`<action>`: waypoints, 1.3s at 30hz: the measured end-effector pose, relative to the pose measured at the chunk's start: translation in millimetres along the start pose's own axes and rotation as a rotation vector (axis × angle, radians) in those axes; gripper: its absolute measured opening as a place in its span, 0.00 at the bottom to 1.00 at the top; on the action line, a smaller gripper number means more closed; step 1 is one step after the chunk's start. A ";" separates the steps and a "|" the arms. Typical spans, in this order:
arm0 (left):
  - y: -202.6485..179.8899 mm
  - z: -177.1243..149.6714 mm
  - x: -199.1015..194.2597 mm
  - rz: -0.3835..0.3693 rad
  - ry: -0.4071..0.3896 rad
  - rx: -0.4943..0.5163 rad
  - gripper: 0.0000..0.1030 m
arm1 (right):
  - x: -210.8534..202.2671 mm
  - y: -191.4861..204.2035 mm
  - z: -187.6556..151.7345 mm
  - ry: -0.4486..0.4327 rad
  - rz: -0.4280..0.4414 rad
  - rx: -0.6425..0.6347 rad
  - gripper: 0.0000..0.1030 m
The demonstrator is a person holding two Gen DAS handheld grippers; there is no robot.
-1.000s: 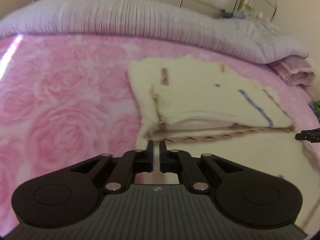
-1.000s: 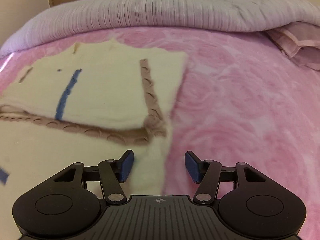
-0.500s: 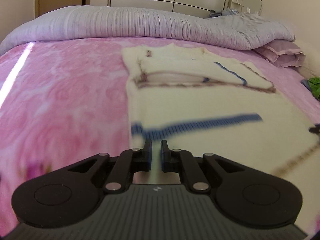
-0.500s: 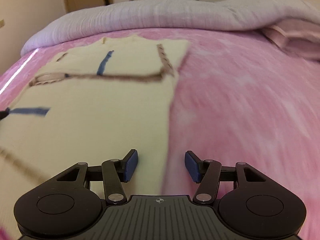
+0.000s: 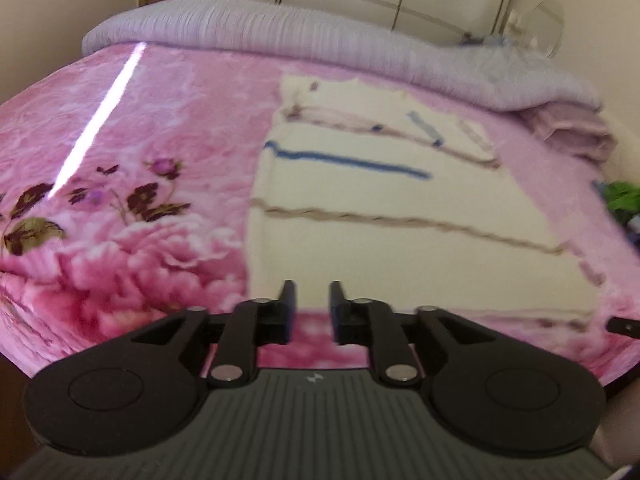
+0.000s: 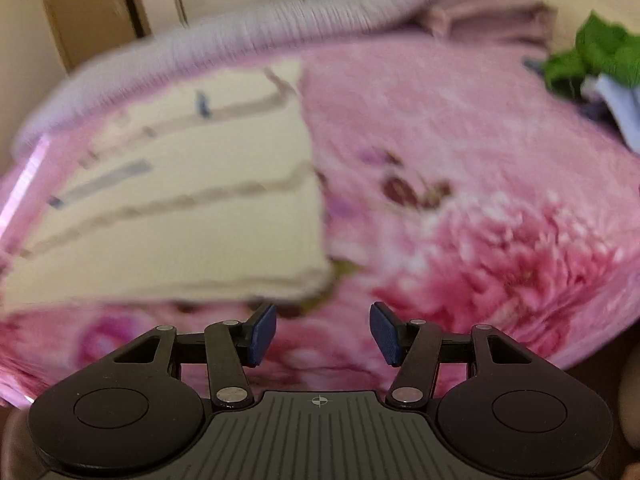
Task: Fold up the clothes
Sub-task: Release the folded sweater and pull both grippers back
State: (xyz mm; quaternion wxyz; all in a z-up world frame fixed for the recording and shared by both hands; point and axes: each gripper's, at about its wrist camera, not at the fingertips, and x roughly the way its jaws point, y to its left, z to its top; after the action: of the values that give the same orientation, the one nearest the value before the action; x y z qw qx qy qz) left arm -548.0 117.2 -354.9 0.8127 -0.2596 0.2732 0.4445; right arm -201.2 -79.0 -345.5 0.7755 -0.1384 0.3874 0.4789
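Left wrist view
Left gripper [image 5: 311, 300]: its jaws are opening, with a narrow gap showing between them and nothing lying in that gap; only the pink blanket is showing through it.
Cream garment [image 5: 400, 216]: it is lying flat on the pink floral blanket [image 5: 132, 128], folded into a long rectangle, with its near edge sitting just beyond the fingertips and apart from them.
Markings: a blue stripe [image 5: 344, 160] is running across the upper fold, and a brown braided trim [image 5: 400, 222] is crossing the middle.
Background: a lilac duvet [image 5: 320, 40] is lying bunched along the far side of the bed, and a green cloth [image 5: 622, 196] is showing at the right edge.

Right wrist view
Right gripper [image 6: 323, 330]: it is standing released, its blue pads wide apart with nothing between them, hanging over the blanket's large pink flower print [image 6: 500, 264].
Cream garment [image 6: 192, 224]: it is lying to the left and ahead of the fingers, its near right corner sitting just beyond the left pad, not touching.
Blur: the whole frame is smearing, so fine detail of the trim is not readable.
Background: a green cloth [image 6: 600, 52] is lying in a pile of clothes at the upper right, well apart from the garment.
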 end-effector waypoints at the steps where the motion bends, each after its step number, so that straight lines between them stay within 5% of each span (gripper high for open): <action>1: -5.0 -0.7 -7.3 0.001 -0.009 0.006 0.27 | -11.3 7.5 -1.0 -0.033 0.022 -0.012 0.55; 12: -50.0 -21.5 -64.1 0.098 -0.038 0.078 0.40 | -68.2 50.4 -24.0 -0.062 0.072 -0.068 0.55; 19: -73.7 -31.0 -85.7 0.092 -0.062 0.143 0.45 | -87.8 59.8 -34.3 -0.093 0.087 -0.073 0.55; 39: -87.7 -38.9 -77.1 0.116 -0.028 0.186 0.48 | -83.1 51.6 -39.7 -0.071 0.120 -0.031 0.55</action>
State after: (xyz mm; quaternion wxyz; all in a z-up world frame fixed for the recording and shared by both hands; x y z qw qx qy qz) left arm -515.7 5.3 -315.0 0.8098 -0.1606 0.3162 0.4673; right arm -283.7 -129.2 -302.8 0.7562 -0.1100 0.3598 0.5353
